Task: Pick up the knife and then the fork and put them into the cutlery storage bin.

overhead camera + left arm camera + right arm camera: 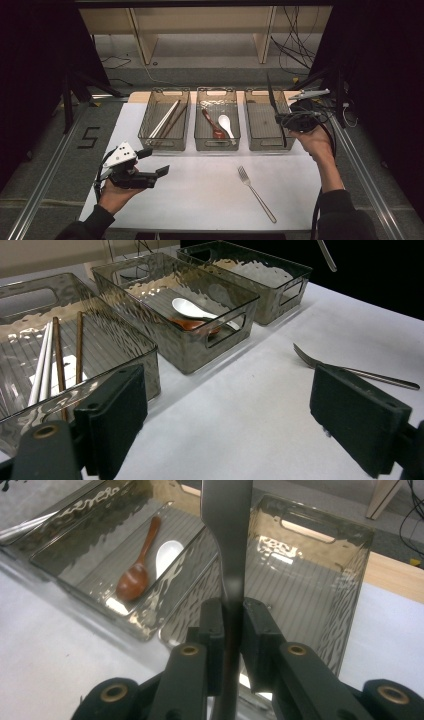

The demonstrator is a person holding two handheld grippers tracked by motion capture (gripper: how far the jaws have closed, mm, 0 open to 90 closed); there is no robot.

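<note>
Between the pads of the right gripper [232, 630]: one flat metal utensil [227, 525], pinched by its narrow shaft, jaws pressed tight on it, its wider end rising above the jaw tips; whether knife or other piece cannot be told. Beneath those jaws: right bin [320, 580], clear ribbed plastic. To the left of the pinched shaft: middle bin [65, 560] with one brown spoon [137, 567] and one white spoon [167, 555], side by side. Ahead of the left gripper [227, 427], jaws spread wide with nothing between them: white table [250, 405]; left bin [110, 347], beyond its left pad, holding white and brown chopsticks [55, 360]. Just past its right pad: one fork [350, 371], flat on the table.
</note>
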